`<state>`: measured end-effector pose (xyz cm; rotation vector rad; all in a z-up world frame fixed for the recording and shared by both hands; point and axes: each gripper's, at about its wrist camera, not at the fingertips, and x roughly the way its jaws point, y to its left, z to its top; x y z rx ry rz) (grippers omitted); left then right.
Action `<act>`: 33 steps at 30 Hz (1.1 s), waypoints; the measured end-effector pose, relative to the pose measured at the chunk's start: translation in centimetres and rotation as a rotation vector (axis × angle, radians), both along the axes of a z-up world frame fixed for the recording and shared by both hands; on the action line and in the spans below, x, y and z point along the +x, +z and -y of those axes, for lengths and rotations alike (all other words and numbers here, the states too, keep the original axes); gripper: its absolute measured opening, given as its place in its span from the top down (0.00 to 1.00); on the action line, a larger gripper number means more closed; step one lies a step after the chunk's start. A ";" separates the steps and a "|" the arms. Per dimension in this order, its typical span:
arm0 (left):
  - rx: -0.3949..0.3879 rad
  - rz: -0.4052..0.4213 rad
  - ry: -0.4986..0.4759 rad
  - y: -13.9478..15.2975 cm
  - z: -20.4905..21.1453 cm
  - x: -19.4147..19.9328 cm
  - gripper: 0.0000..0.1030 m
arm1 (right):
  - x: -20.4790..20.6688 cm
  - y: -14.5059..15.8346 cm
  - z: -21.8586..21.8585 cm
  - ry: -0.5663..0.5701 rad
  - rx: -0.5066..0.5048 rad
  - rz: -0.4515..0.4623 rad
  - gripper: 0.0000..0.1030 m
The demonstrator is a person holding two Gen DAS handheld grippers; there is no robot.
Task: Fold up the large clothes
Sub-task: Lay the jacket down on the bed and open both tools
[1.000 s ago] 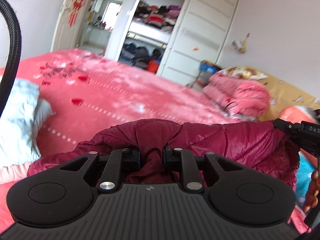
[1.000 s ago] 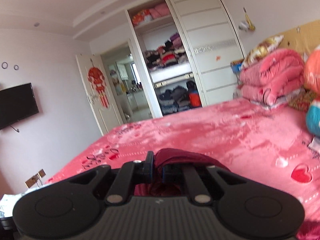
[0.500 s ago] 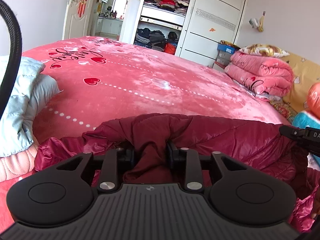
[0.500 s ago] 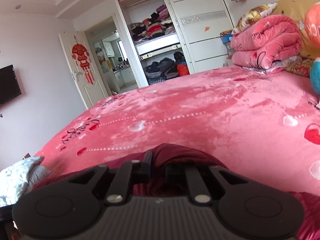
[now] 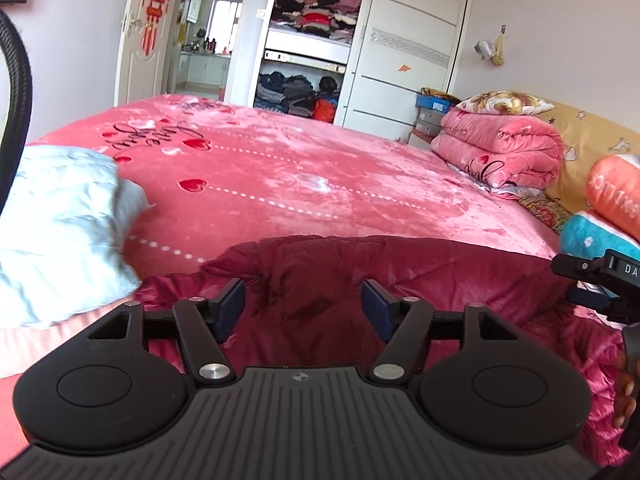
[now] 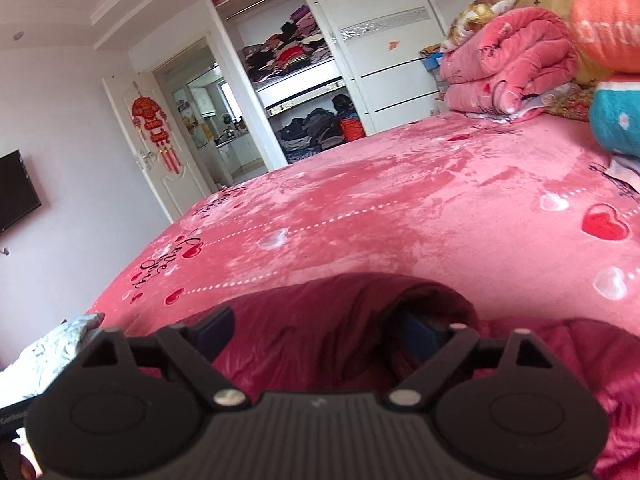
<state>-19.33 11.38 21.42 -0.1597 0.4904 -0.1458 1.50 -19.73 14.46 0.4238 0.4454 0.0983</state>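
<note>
A maroon quilted jacket (image 5: 420, 280) lies bunched on the pink bedspread (image 5: 320, 184) at the near edge of the bed. My left gripper (image 5: 303, 309) is opening. Its blue pads (image 5: 230, 306) stand apart on either side of a fold of the jacket without pressing it. At the right edge of that view my right gripper (image 5: 580, 280) hovers over the jacket's other end. In the right wrist view the right gripper (image 6: 318, 332) is also opening wide, with a hump of the jacket (image 6: 340, 312) lying loose between its fingers.
A pale blue folded garment (image 5: 60, 232) lies on the bed's left side. A folded pink quilt (image 5: 500, 152), an orange cushion (image 5: 612, 188) and a teal cushion (image 5: 592, 236) sit by the headboard. An open wardrobe (image 5: 308, 40) and a door (image 5: 148, 32) stand beyond the bed.
Both grippers were shut on folds of the maroon jacket and have let go, jaws now wide apart. The jacket has settled onto the bed. The left gripper shifted sideways, the right sank lower.
</note>
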 end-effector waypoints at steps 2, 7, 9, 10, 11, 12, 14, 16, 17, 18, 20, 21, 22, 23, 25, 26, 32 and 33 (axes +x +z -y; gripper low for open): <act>0.020 0.011 -0.002 0.5 -0.8 -2.3 0.19 | -1.8 0.3 0.5 -0.019 0.025 -0.002 0.07; 0.079 -0.018 -0.038 0.3 -1.9 -8.7 0.18 | -7.2 0.5 1.6 -0.079 0.071 -0.006 0.04; 0.070 -0.046 -0.065 -0.3 -1.9 -11.0 0.17 | -9.9 0.1 2.3 -0.137 0.095 -0.005 0.04; 0.067 -0.059 -0.077 -0.6 -1.9 -12.1 0.17 | -11.1 -0.3 2.6 -0.165 0.108 -0.007 0.04; 0.069 -0.072 -0.091 -1.2 -1.6 -13.1 0.18 | -12.4 -0.8 2.9 -0.203 0.120 -0.014 0.04; 0.071 -0.080 -0.103 -1.6 -1.4 -13.9 0.18 | -13.6 -1.5 3.1 -0.238 0.123 -0.025 0.03; 0.071 -0.098 -0.120 -2.4 -1.0 -15.2 0.18 | -15.7 -2.9 3.4 -0.294 0.099 -0.055 0.03; 0.065 -0.128 -0.118 -3.4 -0.4 -15.5 0.18 | -17.5 -4.3 3.8 -0.360 0.043 -0.087 0.03; 0.063 -0.142 -0.113 -3.9 -0.4 -15.7 0.18 | -18.3 -4.9 4.0 -0.393 0.011 -0.102 0.03; 0.063 -0.151 -0.107 -4.4 -0.2 -15.8 0.19 | -19.1 -5.7 4.3 -0.428 -0.025 -0.118 0.03; 0.064 -0.178 -0.097 -5.4 0.1 -16.0 0.20 | -20.2 -7.0 5.3 -0.461 -0.079 -0.152 0.03; 0.063 -0.189 -0.095 -5.7 0.2 -16.0 0.20 | -20.5 -7.8 5.8 -0.472 -0.097 -0.171 0.03; 0.061 -0.195 -0.090 -6.0 0.2 -16.2 0.21 | -20.8 -8.3 6.1 -0.479 -0.104 -0.184 0.03; 0.058 -0.199 -0.085 -6.3 0.3 -16.2 0.21 | -21.1 -8.9 6.7 -0.478 -0.095 -0.190 0.03; 0.045 -0.202 -0.081 -6.5 0.6 -16.0 0.22 | -21.5 -9.7 7.3 -0.464 -0.070 -0.187 0.03; 0.041 -0.203 -0.081 -6.5 0.7 -16.0 0.22 | -21.3 -9.8 7.3 -0.456 -0.080 -0.194 0.03; 0.047 -0.211 -0.087 -7.2 1.9 -14.9 0.22 | -18.3 -11.5 6.0 -0.455 -0.298 -0.279 0.05; 0.050 -0.211 -0.088 -7.3 2.0 -15.0 0.22 | -17.7 -11.7 5.9 -0.460 -0.330 -0.281 0.10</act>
